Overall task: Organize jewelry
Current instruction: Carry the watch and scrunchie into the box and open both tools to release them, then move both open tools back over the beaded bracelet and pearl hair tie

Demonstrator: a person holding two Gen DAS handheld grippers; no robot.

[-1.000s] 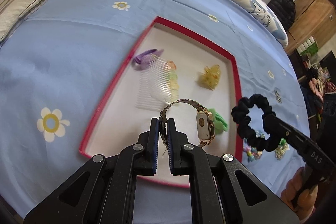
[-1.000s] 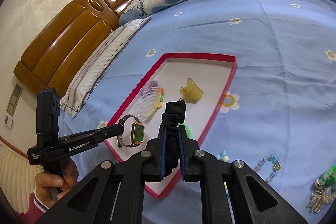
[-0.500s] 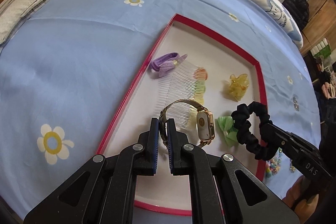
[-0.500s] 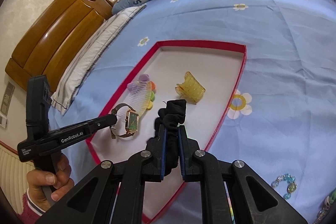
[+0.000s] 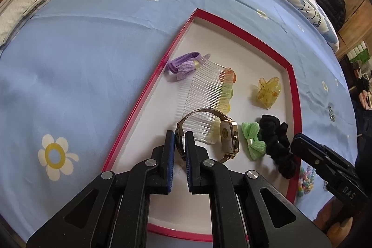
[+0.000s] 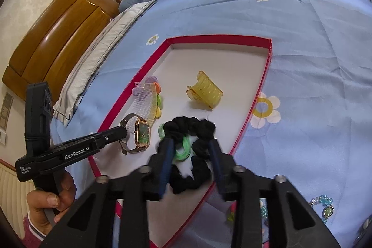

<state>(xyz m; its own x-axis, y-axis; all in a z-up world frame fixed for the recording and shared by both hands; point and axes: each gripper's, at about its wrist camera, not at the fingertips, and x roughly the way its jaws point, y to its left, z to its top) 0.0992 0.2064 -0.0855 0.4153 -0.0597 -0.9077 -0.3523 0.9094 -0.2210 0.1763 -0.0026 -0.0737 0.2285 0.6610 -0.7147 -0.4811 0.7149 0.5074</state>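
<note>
A red-rimmed white tray (image 5: 144, 99) (image 6: 262, 85) lies on the blue flowered bedsheet. My left gripper (image 5: 179, 138) (image 6: 121, 131) is shut on the mesh strap of a gold watch (image 5: 229, 138) (image 6: 141, 131), low over the tray's near end. My right gripper (image 6: 190, 150) (image 5: 300, 143) has its jaws opening. A black scrunchie (image 6: 186, 124) (image 5: 276, 143) lies loose between the jaws on the tray floor, partly over a green bow (image 5: 253, 141) (image 6: 183, 148). The pads do not press on the scrunchie.
In the tray also lie a clear comb (image 5: 204, 94), a purple hair tie (image 5: 183, 64) and a yellow claw clip (image 5: 267, 92) (image 6: 204, 92). Bead bracelets (image 6: 325, 208) lie on the sheet right of the tray. A wooden headboard (image 6: 58, 38) and pillows stand behind.
Both grippers came down toward the tray. The right jaws parted and the black scrunchie dropped out of the grip onto the tray beside the green bow. The left still holds the watch.
</note>
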